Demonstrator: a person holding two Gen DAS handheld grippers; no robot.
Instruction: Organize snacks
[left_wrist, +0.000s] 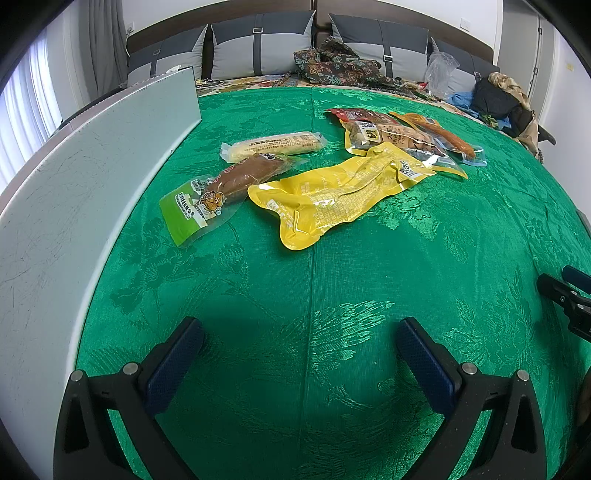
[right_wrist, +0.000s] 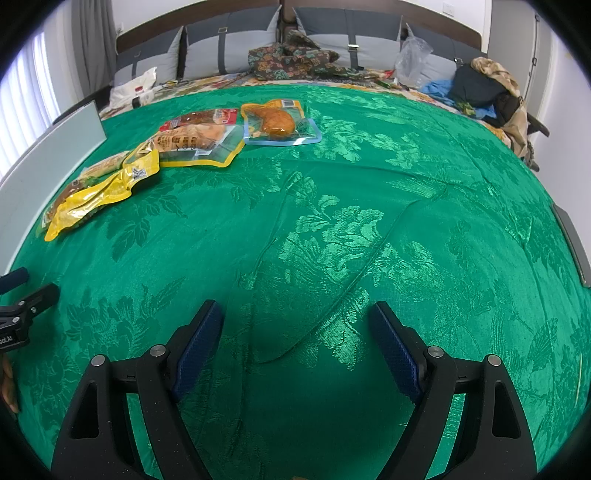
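Several snack packs lie on a green patterned cloth (left_wrist: 314, 295). In the left wrist view I see a green-labelled sausage pack (left_wrist: 225, 188), a pale roll pack (left_wrist: 273, 146), a yellow pouch (left_wrist: 343, 192) and a pile of packs with a drumstick pack (left_wrist: 443, 138) at the far right. In the right wrist view the yellow pouch (right_wrist: 103, 192), a yellow-edged pack (right_wrist: 195, 146) and the blue-edged drumstick pack (right_wrist: 279, 122) lie at the far left. My left gripper (left_wrist: 299, 339) is open and empty, well short of the snacks. My right gripper (right_wrist: 295, 325) is open and empty over bare cloth.
A white flat board (left_wrist: 74, 206) stands along the left edge of the cloth and shows again in the right wrist view (right_wrist: 48, 155). Grey pillows (left_wrist: 258, 44), patterned fabric (left_wrist: 332, 66), a plastic bag (right_wrist: 412, 59) and dark clothes (right_wrist: 476, 88) lie behind. Each gripper shows at the other view's edge.
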